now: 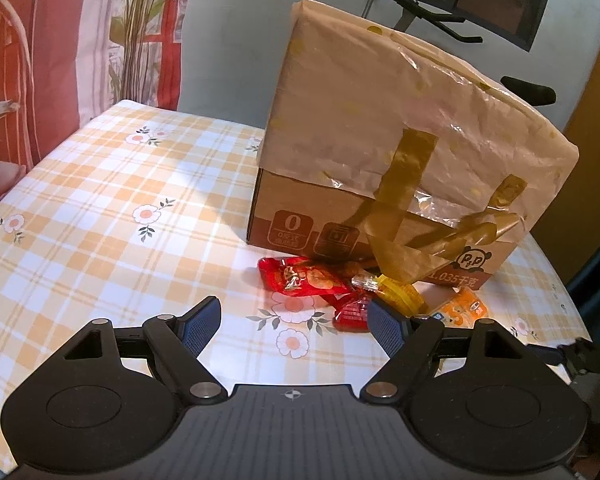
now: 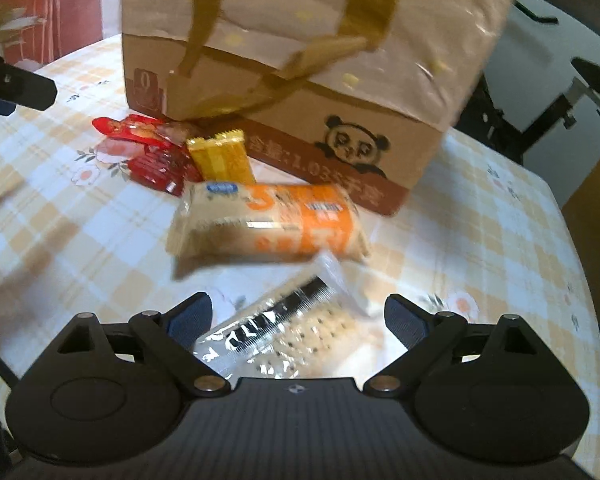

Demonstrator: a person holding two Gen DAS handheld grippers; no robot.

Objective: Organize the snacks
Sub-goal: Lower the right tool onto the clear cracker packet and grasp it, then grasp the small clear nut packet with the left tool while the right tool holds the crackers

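A cardboard box (image 1: 380,216) (image 2: 300,120) stands on the table, covered by a pale bag with olive handles (image 1: 404,92). Snacks lie in front of it: red packets (image 1: 304,278) (image 2: 148,148), a yellow packet (image 1: 400,294) (image 2: 222,160), an orange-and-white cracker pack (image 2: 268,222) (image 1: 462,308). My left gripper (image 1: 296,320) is open and empty, just short of the red packets. My right gripper (image 2: 300,320) is open, with a clear cracker packet (image 2: 296,328) lying between its jaws; the image is blurred and I cannot tell if the pads touch it.
The table has a yellow checked floral cloth (image 1: 100,208) (image 2: 500,248). The left gripper's tip shows at the left of the right wrist view (image 2: 16,88). A red patterned curtain (image 1: 40,60) hangs behind the table. Black equipment (image 2: 572,92) stands beyond the right edge.
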